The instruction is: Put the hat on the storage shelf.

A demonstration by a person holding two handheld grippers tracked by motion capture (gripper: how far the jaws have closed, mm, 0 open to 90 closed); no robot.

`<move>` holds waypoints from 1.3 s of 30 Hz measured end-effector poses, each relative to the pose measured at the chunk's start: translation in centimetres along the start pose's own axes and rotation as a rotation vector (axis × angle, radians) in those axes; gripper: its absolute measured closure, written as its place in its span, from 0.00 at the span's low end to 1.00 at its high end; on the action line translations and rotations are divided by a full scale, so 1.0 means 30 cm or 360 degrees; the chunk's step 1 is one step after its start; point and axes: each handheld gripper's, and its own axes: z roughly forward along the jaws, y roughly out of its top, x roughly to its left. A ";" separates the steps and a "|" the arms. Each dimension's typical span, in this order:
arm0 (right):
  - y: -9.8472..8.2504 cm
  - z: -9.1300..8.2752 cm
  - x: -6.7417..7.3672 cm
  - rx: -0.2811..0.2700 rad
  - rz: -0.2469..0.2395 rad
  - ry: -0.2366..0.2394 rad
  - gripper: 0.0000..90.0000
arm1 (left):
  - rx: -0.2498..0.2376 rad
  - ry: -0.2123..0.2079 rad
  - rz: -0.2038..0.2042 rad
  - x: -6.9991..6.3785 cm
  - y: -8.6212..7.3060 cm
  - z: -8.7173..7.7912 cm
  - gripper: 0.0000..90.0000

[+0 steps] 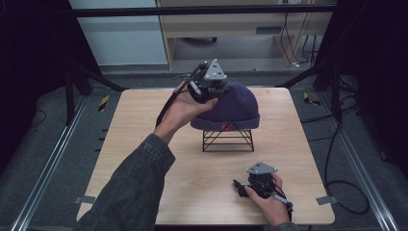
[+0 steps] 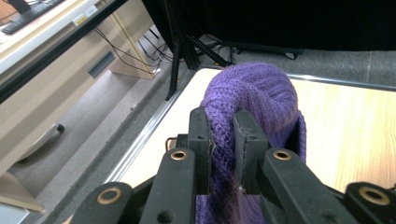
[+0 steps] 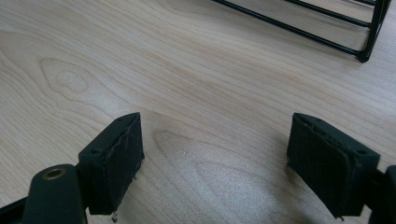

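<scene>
I had the left gripper [image 1: 210, 88] up at the far middle of the bench [image 1: 144, 125], its fingers [image 2: 201, 140] clenched on a fold of the purple knit beanie [image 1: 231, 108]. The beanie sat draped over a black wire stand [image 1: 228, 138] a little beyond the middle of the bench, and I had taken it at the left side of its crown, where the knit bunches easily and gives the pads something to bite. In the left gripper view the pinched ridge of wool [image 2: 224, 140] stood up between the two fingers, with the rounded crown [image 2: 261, 93] swelling beyond them. A grip high on the crown seemed the sensible place to me: lifting from there should peel the hat straight off the frame rather than drag the frame along.

The right gripper [image 1: 250, 185] rested near me at the right of the bench, its fingers [image 3: 116, 154] released and spread over bare wood, grasping nothing. I kept it parked there, close to the stand [image 3: 327, 32], probably ready to steady the wire frame, though from the high view I could not tell whether it touched the surface.
</scene>
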 end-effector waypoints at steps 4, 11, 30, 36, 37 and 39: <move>0.000 0.000 0.000 0.0000 0.0003 0.0003 0.21 | 0.0015 -0.0015 -0.0004 -0.011 -0.015 0.016 0.88; 0.000 0.000 0.000 0.0000 0.0002 0.0003 0.21 | 0.0046 -0.0043 -0.0007 -0.029 -0.045 0.043 0.88; 0.000 0.000 0.001 0.0000 0.0002 0.0003 0.21 | 0.0121 -0.0107 -0.0027 -0.070 -0.123 0.102 0.88; 0.001 0.002 -0.001 0.0000 -0.0007 -0.0001 0.21 | 0.0143 -0.0117 -0.0029 -0.075 -0.141 0.114 0.87; 0.001 0.002 -0.001 -0.0001 -0.0006 0.0000 0.21 | 0.0147 -0.0119 -0.0033 -0.074 -0.144 0.116 0.87; 0.001 0.002 0.000 0.0000 -0.0006 0.0000 0.21 | 0.0153 -0.0120 -0.0037 -0.074 -0.149 0.119 0.87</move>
